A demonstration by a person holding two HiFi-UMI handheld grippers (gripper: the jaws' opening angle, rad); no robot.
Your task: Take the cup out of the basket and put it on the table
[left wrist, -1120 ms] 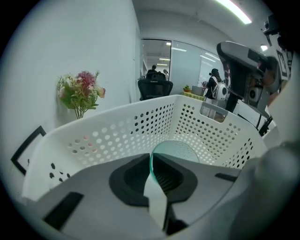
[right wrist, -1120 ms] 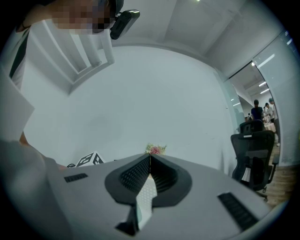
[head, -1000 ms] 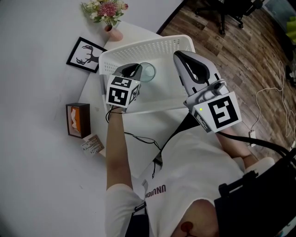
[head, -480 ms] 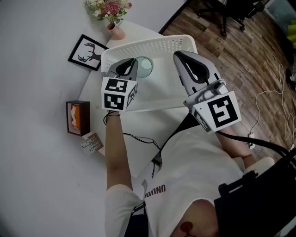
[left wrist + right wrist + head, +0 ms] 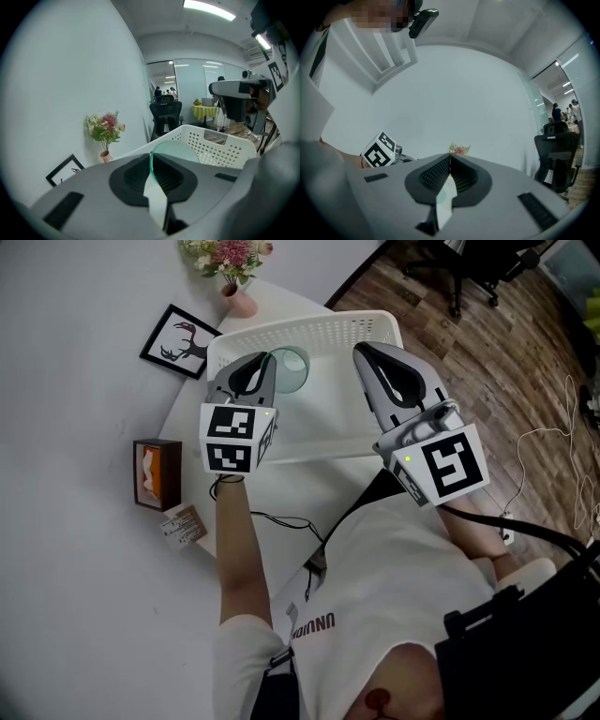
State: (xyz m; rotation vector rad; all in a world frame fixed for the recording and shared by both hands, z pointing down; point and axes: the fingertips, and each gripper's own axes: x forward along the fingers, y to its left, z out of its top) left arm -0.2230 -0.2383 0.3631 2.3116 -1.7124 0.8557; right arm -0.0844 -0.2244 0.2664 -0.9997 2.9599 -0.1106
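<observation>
Your left hand-held gripper (image 5: 262, 360) is clamped on the wall of the pale green translucent cup (image 5: 291, 367). In the left gripper view the cup's rim (image 5: 180, 150) runs straight down into the seam between the two jaws, which press on it from both sides. In the head view the cup sits within the outline of the white perforated basket (image 5: 337, 334), toward its 11 o'clock corner. Whether its base touches the basket floor can't be told. Your right hand-held gripper (image 5: 361, 349) is over the basket's 3 o'clock side, well apart from the cup. The right gripper view shows its jaws (image 5: 450, 161) pressed together with nothing between them. The basket rests on the white desk (image 5: 281, 488). At 10 o'clock from the basket stands a black-framed deer picture (image 5: 178, 334), and at 11 o'clock a small pink vase of flowers (image 5: 234, 296). A dark tissue box (image 5: 155, 474) lies at about 8 o'clock, with a small printed packet (image 5: 183, 524) just beside it.
</observation>
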